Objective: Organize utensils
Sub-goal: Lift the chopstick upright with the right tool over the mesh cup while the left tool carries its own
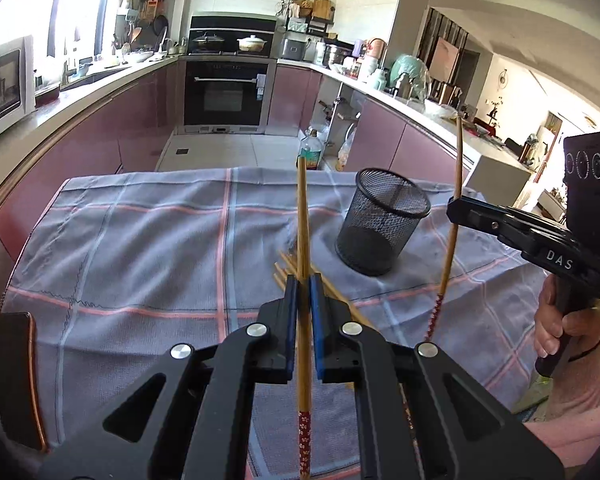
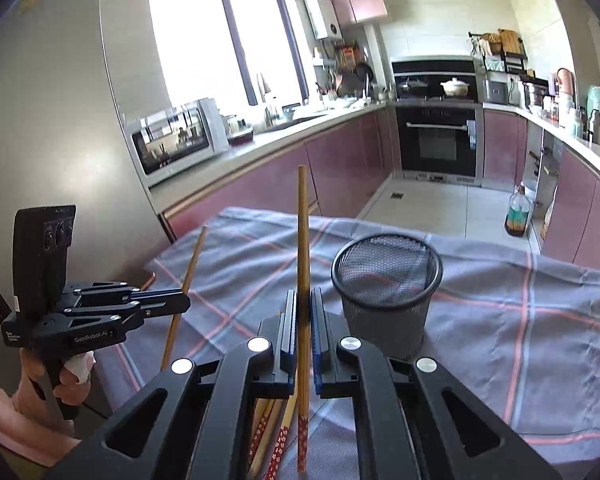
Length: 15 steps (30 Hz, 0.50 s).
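Note:
My left gripper (image 1: 303, 285) is shut on a wooden chopstick (image 1: 302, 208) with a red flowered end, held almost upright above the cloth. My right gripper (image 2: 303, 300) is shut on a second such chopstick (image 2: 302, 220), also upright. Each gripper shows in the other's view: the right gripper (image 1: 454, 209) with its chopstick (image 1: 458, 160), and the left gripper (image 2: 182, 302) with its chopstick (image 2: 194, 256). A black mesh cup (image 1: 384, 220) (image 2: 386, 292) stands upright on the cloth between and beyond them. Several more chopsticks (image 1: 286, 268) (image 2: 270, 420) lie on the cloth under the grippers.
A grey checked cloth (image 1: 140, 240) covers the table. A dark flat phone-like thing (image 1: 16, 376) lies at its left edge. A person's hand (image 1: 552, 320) holds the right gripper's handle. Beyond the table's far edge are a floor bottle (image 1: 310, 152), pink cabinets and an oven (image 1: 224, 96).

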### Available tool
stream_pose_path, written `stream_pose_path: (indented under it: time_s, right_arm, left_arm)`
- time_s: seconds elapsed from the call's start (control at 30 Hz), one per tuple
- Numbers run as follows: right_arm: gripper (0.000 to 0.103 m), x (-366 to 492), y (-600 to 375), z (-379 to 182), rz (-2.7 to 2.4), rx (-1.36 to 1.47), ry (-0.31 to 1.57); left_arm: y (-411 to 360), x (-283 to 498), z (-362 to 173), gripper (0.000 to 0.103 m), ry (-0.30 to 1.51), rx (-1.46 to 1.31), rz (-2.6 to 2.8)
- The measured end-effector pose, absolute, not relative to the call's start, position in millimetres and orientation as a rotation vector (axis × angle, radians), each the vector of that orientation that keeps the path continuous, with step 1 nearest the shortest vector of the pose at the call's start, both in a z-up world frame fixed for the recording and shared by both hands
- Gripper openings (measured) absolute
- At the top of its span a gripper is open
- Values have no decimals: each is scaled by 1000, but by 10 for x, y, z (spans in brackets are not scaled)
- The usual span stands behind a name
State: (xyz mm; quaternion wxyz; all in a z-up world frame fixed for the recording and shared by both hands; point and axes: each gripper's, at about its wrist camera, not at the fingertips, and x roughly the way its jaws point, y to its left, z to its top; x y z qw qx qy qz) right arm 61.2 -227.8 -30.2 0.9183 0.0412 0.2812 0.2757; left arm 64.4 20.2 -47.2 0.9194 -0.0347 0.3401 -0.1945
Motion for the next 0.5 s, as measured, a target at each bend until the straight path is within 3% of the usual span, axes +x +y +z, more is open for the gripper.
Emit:
stream_pose_path:
  time_s: [0.5]
  right_arm:
    - [5,722,-2530,298,552,85,410]
  left_arm:
    - [152,658,451,7,482,-155,-518]
